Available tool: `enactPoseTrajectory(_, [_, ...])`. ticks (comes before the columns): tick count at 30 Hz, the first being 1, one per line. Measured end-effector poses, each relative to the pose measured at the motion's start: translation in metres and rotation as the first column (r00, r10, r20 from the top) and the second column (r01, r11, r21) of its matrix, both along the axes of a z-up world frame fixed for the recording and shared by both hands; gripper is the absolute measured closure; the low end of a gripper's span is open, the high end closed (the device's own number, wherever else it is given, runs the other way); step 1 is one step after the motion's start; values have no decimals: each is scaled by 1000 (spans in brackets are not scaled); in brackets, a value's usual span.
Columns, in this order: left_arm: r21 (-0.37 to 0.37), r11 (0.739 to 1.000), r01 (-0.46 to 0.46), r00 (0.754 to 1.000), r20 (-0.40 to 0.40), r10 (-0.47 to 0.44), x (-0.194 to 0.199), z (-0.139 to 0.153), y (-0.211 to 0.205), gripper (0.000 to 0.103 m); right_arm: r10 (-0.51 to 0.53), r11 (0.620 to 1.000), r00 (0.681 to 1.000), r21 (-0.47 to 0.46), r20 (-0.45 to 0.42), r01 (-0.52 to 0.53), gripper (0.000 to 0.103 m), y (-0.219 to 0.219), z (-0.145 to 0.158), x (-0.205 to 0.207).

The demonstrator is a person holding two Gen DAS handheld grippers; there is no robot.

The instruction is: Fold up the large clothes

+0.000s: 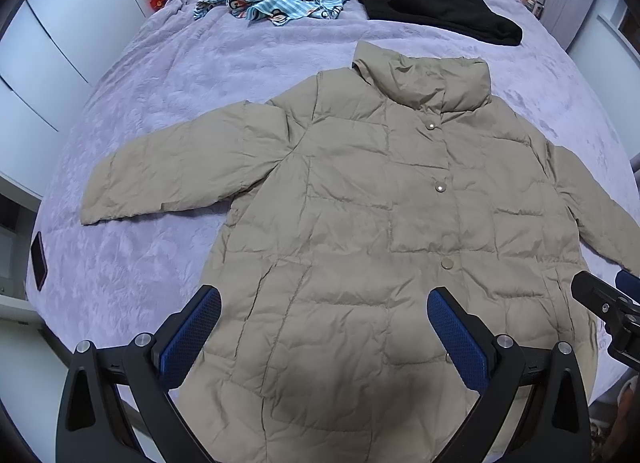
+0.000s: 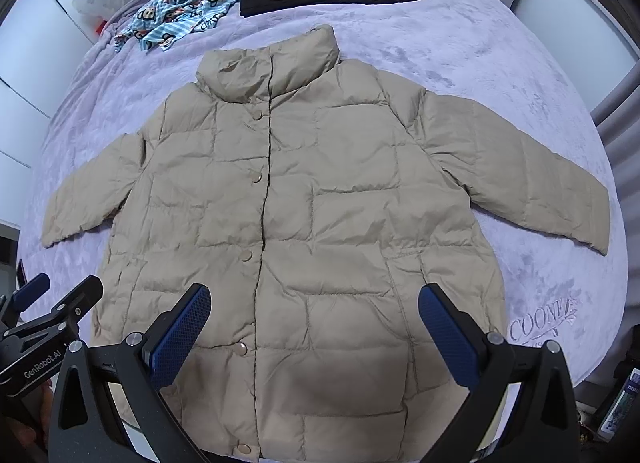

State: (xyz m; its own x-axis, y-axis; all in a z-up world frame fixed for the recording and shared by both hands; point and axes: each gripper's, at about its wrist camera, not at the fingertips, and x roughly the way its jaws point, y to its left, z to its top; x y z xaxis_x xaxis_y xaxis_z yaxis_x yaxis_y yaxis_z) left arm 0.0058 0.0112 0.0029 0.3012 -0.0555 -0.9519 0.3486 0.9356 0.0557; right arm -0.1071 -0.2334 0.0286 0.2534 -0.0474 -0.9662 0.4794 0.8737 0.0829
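The beige puffer jacket (image 2: 320, 203) is laid flat, front up and snapped, on the lilac bed (image 1: 200, 75), sleeves spread. Both the left gripper (image 1: 324, 327) and right gripper (image 2: 314, 323) are held above its hem, jaws wide open and empty. Each sleeve is best pinched at the cuff and folded inward evenly.

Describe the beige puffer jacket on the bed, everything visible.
The beige puffer jacket lies flat, front up, on the lilac bedspread. Quilted, shiny, creased fabric; tall stand-up collar toward the far end; snap buttons down a closed front; both sleeves spread outward. Both open grippers hover over its hem; whether they touch it is unclear.
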Motion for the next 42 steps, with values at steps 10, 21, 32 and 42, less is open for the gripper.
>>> enactPoseTrajectory(10, [5,1000,2,1000,-10,-2,4,-3,-4,0,-7,1000,1000,6,-10,7,0,-7,-2,5])
enactPoseTrajectory(21, [9,1000,3,1000,-18,-3,8,-6,-7,0,-15,1000,1000,-1,-13,15,0,-12,-4,7])
enactPoseTrajectory(32, [8,1000,2,1000,-19,-2,8,-6,-7,0,-11,1000,1000,-3,-10,11,0,-11,-4,10])
enactPoseTrajectory(42, [11,1000,3,1000,-18,-3,9,-6,-7,0,-11,1000,1000,-2,-9,11,0,-11,-4,10])
